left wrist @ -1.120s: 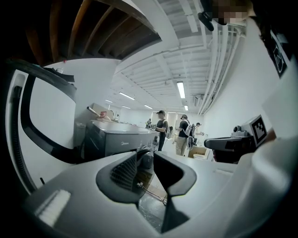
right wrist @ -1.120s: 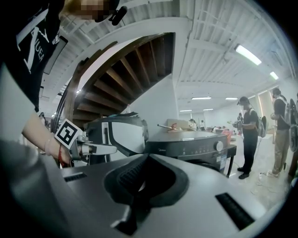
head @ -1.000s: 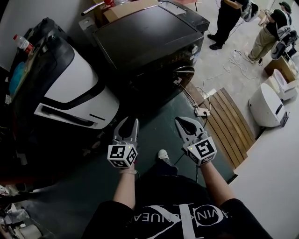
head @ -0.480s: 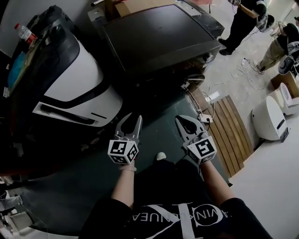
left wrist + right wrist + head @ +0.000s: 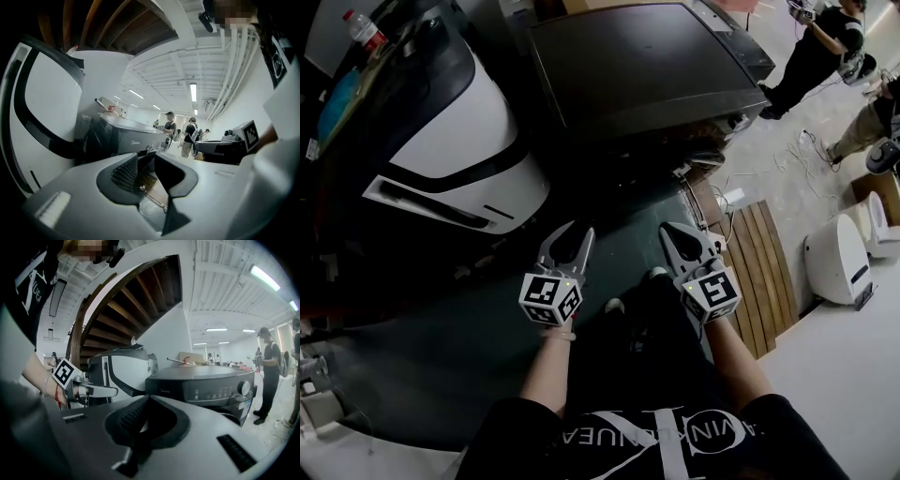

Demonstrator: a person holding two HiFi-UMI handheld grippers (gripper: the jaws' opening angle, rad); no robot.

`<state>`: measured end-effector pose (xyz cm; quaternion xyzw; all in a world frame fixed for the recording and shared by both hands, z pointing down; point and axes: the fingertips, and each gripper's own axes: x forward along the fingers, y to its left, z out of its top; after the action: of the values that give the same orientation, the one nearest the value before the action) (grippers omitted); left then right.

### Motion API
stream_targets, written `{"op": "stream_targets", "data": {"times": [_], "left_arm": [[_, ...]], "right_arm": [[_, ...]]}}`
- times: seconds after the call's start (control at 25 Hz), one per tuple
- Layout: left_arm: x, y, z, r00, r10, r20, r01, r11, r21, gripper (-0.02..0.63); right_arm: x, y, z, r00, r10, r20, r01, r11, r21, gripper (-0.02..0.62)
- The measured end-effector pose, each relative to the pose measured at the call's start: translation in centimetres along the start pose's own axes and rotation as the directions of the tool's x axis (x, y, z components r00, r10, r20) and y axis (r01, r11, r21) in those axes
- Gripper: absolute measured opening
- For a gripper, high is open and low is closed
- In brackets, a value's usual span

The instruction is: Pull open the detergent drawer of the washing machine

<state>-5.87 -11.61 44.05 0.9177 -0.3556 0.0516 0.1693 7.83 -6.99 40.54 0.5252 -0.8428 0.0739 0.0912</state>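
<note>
Two hand-held grippers have closed in on the dark washing machine (image 5: 647,66) at twelve o'clock: left hand-held gripper (image 5: 579,231) open and empty, right hand-held gripper (image 5: 673,231) closed on nothing, detergent drawer on its front panel (image 5: 206,392) still well beyond reach.

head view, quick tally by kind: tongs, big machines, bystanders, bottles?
Tongs: 2, left tongs and right tongs
Big machines: 2, dark washing machine and white-and-black machine
Bystanders: 2, bystander in black and bystander at the right edge
Bottles: 1, red-capped bottle
Total: 7
</note>
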Motion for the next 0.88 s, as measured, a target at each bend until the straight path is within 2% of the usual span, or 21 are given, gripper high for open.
{"op": "stream_targets", "data": {"times": [0.48, 0.88], "left_arm": [[5.5, 0.0, -0.7, 1.000, 0.029, 0.002, -0.028, 0.996, -0.089, 0.099], [9.5, 1.7, -3.3, 0.998, 0.067, -0.006, -0.067, 0.983, -0.169, 0.103]], "right_arm": [[4.7, -2.0, -0.7, 0.989, 0.142, -0.030, -0.142, 0.990, 0.000, 0.012], [8.0, -3.8, -3.7, 0.976, 0.207, -0.074, -0.205, 0.978, 0.040, 0.012]]}}
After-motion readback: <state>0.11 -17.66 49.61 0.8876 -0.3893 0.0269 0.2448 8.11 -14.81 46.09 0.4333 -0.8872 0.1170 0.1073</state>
